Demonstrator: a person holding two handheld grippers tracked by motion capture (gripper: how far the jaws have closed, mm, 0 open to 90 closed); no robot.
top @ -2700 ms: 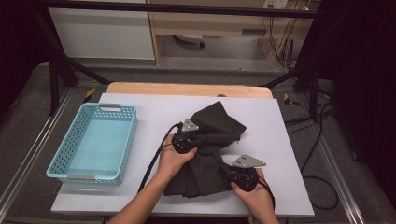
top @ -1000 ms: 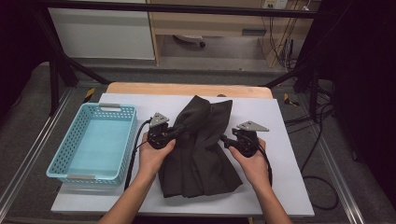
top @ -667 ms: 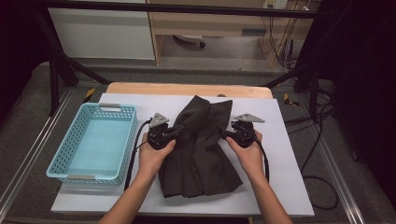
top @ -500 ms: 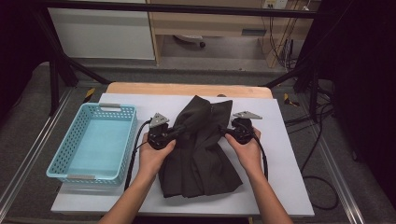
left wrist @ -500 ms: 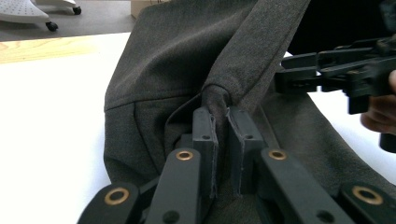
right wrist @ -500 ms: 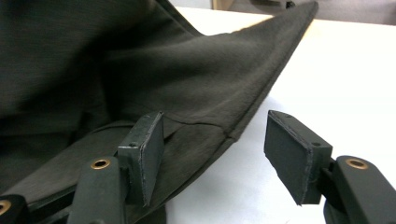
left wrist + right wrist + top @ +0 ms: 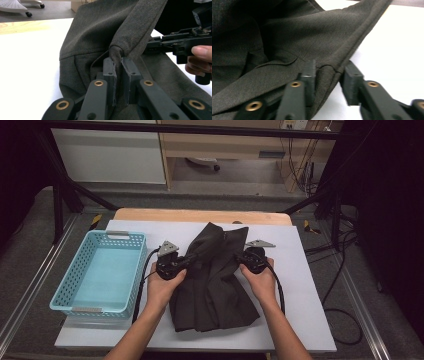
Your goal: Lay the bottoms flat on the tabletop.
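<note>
A dark grey garment [image 7: 212, 285] lies rumpled on the white table [image 7: 310, 315], and each hand holds a gripper at one of its upper sides. On the left side, my left gripper [image 7: 192, 257] is shut on a raised fold of the cloth [image 7: 117, 51], which is pinched tight between its pads. My right gripper [image 7: 236, 256] is at the right edge. Its jaws have just been closing and straddle the hem [image 7: 352, 47]. There is loose cloth [image 7: 327, 72] between them and a gap still shows.
A light blue perforated basket [image 7: 131, 265] stands empty at the table's left, close to the left hand. Bare white table lies right of the garment and in front of it. The right hand [image 7: 200, 58] shows in the left gripper view beyond the fold.
The right hand has shifted left and slightly down onto the garment's right edge. The left hand and its pinched fold have stayed put.
</note>
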